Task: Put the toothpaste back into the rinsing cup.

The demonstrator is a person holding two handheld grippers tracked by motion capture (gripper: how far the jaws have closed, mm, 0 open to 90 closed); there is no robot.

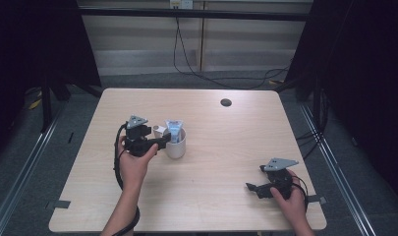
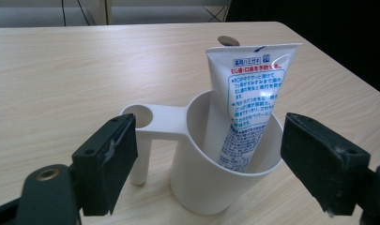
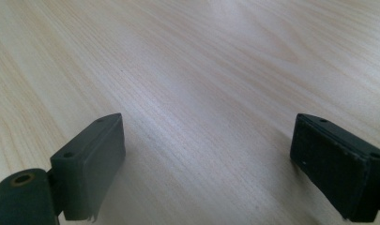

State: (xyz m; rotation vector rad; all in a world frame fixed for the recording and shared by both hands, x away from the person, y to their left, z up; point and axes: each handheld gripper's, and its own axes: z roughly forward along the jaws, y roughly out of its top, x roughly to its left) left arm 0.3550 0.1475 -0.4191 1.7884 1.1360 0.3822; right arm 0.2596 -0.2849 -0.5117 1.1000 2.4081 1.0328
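A white cup with a side ring holder stands on the table left of centre. A white and blue toothpaste tube leans upright inside it, also seen in the high view as the tube in the cup. My left gripper is open just in front of the cup, its jaws wide on either side and touching nothing; from above the left gripper points right at the cup. My right gripper is open over bare wood, and the right gripper rests near the table's front right.
A round dark cable hole sits near the table's far edge. Black cables run over the floor behind the table. Dark curtains stand at both sides. Bare wood lies between the two hands.
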